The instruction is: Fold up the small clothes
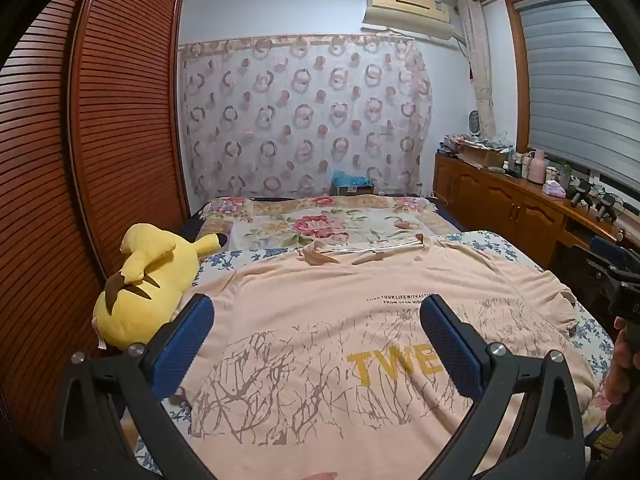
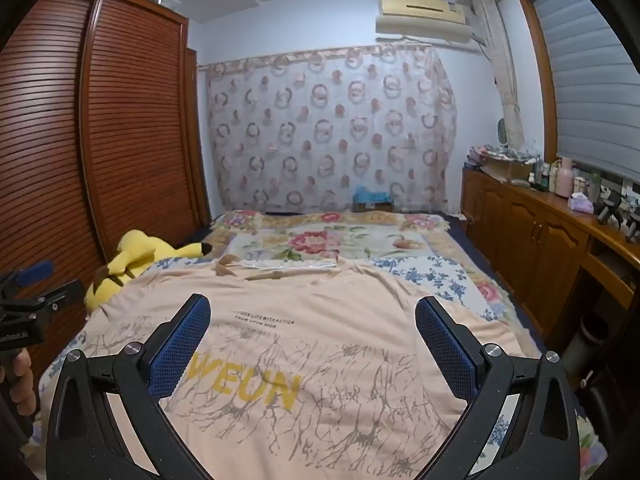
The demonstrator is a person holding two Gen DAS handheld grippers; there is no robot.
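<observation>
Left wrist: left tongs spread wide, empty, over peach tee lying flat on bed. Thin, floppy, light — pinch hem/sleeve edge.
Right wrist: right tongs also released, empty; tee w/ collar far side.

Two side-by-side wrist views low over the shirt, both facing the curtain.
</observation>
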